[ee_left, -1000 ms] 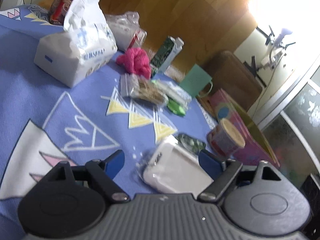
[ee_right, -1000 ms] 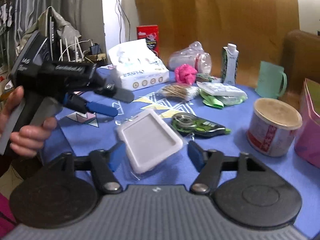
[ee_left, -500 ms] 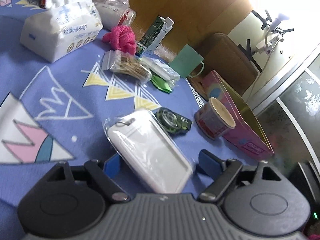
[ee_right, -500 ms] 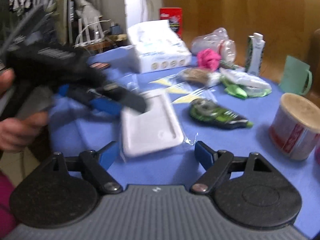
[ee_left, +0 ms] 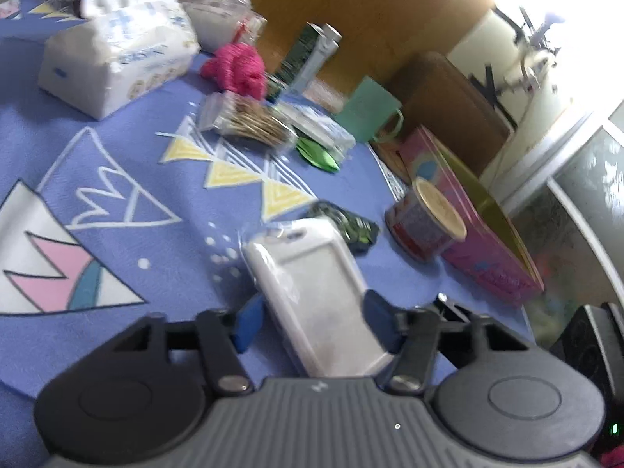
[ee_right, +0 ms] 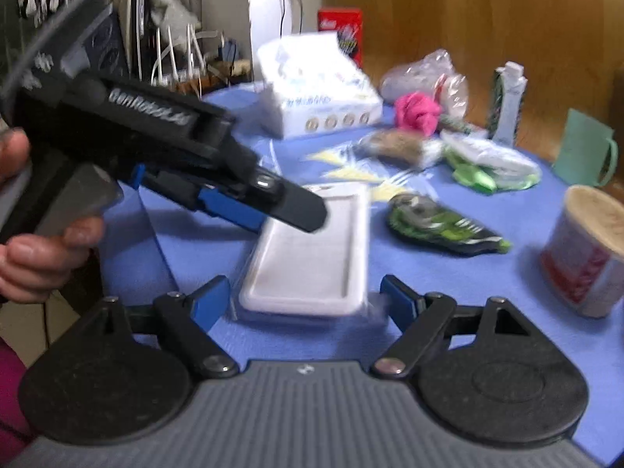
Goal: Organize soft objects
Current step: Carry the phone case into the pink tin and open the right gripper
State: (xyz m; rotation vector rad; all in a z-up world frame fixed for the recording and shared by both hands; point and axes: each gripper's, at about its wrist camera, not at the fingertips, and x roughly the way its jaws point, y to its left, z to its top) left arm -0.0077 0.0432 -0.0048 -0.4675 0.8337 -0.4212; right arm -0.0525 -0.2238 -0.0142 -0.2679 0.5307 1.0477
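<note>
The left hand-held gripper [ee_left: 312,321] is closing on the white soft case [ee_left: 312,288], which lies in a clear wrapper on the blue cloth of the table [ee_left: 117,179]. A second ago its jaws stood wide on either side of the case; now the blue pads [ee_left: 247,325] sit against the case's long edges. The case is not yet lifted. The right hand-held gripper [ee_right: 302,300] hovers spread just before the near end of the same case, touching nothing. Judgement: the grasp is nearly complete, so the case is the item about to be moved. The pink tin [ee_left: 479,241] at the table edge is a likely destination.
</note>
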